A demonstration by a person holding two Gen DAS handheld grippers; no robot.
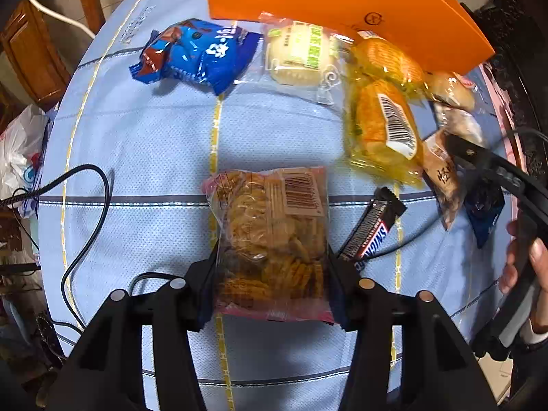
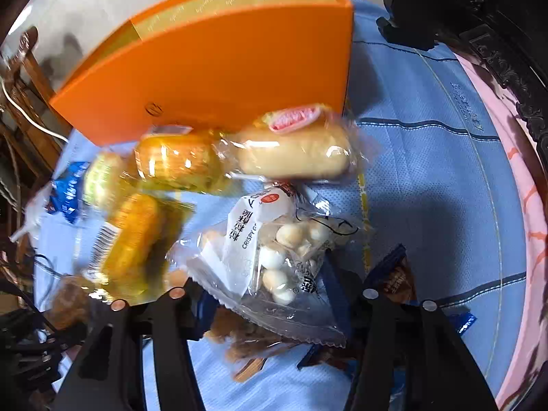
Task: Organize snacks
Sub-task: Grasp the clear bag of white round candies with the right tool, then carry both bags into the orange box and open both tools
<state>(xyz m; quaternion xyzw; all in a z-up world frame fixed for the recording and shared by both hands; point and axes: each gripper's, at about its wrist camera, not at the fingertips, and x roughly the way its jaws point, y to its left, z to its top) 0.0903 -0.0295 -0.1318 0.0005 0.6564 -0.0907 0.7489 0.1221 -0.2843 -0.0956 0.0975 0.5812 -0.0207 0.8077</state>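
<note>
Gripping a clear bag of ridged crisps (image 1: pixel 270 236), the left tongs (image 1: pixel 272 284) are pointing straight down in the left wrist view, pads pressing both sides of the bag's lower half, roughly half open around it. The bag is lying on the blue checked cloth covering the surface (image 1: pixel 144 144). A Snickers bar (image 1: pixel 371 231) is lying just beside it; a blue packet (image 1: pixel 195 56) and a pale cake pack (image 1: pixel 298 54) are sitting near the orange box (image 1: pixel 342 3).

Turning to the right wrist view: the right tongs (image 2: pixel 274 294) are straddling a clear bag of white coated nuts (image 2: pixel 274 257), which is resting on other wrappers. Jaws are partly closed; pad contact is hidden, so I cannot tell whether the bag is gripped. A wrapped bread roll (image 2: pixel 294 152) is lying against the orange box (image 2: pixel 222 68).

Judgement: squeezing gently is advisable, crisps crush easily. Lifting each bag clear before moving toward the box should avoid dragging neighbours.
</note>
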